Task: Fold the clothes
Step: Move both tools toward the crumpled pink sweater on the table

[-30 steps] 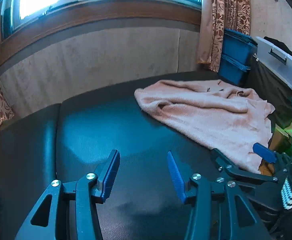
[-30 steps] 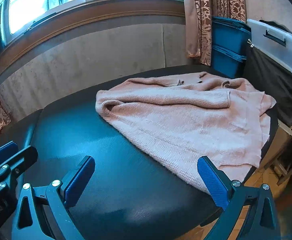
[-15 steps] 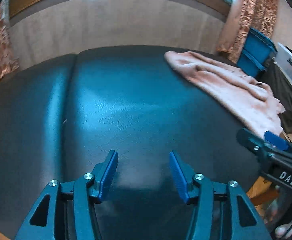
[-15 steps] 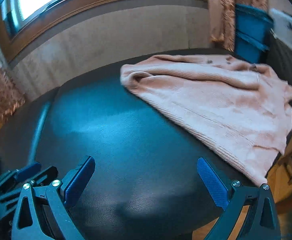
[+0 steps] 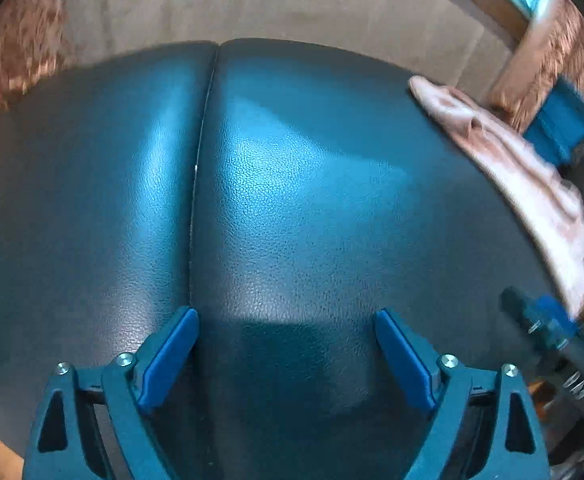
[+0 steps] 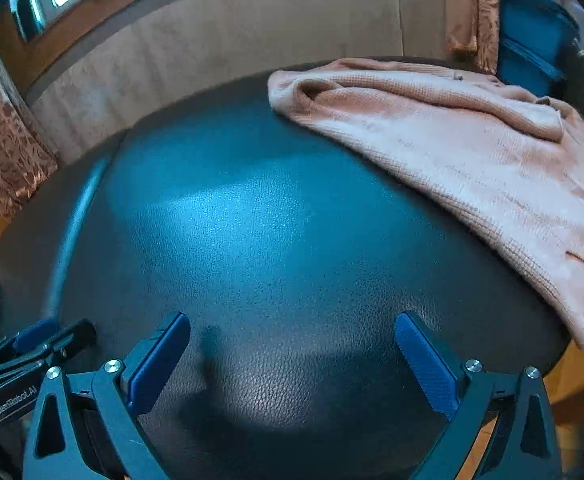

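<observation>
With nothing between them, the left claw (image 5: 285, 354) is opening and the right claw (image 6: 292, 360) stands wide, both angled down over bare worktop (image 6: 251, 240), presumably readying to grasp the pink sweater (image 6: 472, 152) at two o'clock.

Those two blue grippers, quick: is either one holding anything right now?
Left gripper: jaws opening, nothing between them.
Right gripper: jaws open, empty; the pink sweater lies untouched.

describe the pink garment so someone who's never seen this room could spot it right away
Start at the big black leather-look padded table below the window. On its far right part, near the blue plastic storage bins, lies a rumpled pale pink knitted sweater, one edge hanging over the table's side. It is the only soft, light-coloured thing on the dark surface.
</observation>
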